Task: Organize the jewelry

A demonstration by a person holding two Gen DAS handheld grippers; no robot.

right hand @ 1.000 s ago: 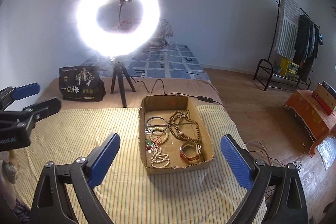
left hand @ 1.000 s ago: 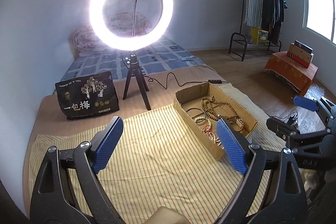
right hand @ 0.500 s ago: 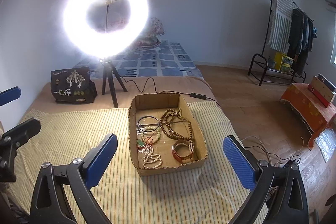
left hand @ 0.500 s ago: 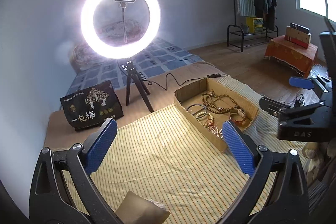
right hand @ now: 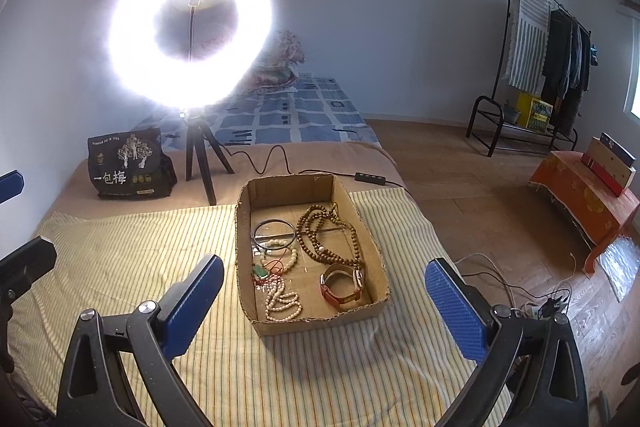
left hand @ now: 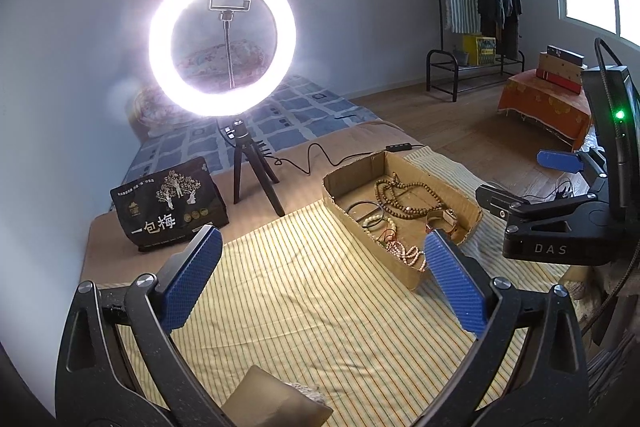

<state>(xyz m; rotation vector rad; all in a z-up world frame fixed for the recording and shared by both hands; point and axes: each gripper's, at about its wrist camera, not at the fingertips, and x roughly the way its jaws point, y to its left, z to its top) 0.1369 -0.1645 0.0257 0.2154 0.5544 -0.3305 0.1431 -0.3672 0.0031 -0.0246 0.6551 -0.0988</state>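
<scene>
A shallow cardboard tray (right hand: 245, 251) lies on a yellow striped cloth (right hand: 120, 259). It holds a brown bead necklace (right hand: 324, 235), a dark bangle (right hand: 274, 234), a pearl string (right hand: 282, 303), a watch with a red-brown strap (right hand: 342, 287) and a red cord with a green stone (right hand: 262, 271). My right gripper (right hand: 320, 301) is open and empty, hovering in front of the tray. My left gripper (left hand: 320, 281) is open and empty, to the left of the tray (left hand: 404, 269). The right gripper also shows at the right of the left wrist view (left hand: 532, 183).
A lit ring light on a tripod (right hand: 200, 155) stands behind the cloth, its cable (right hand: 272, 159) running right. A black printed bag (right hand: 128, 163) sits at back left. A clothes rack (right hand: 532, 67) and an orange-covered low table (right hand: 588, 199) stand on the wooden floor.
Both grippers have shifted a little; the tray now sits slightly nearer and more centred in the right wrist view. Both stay open and empty.
</scene>
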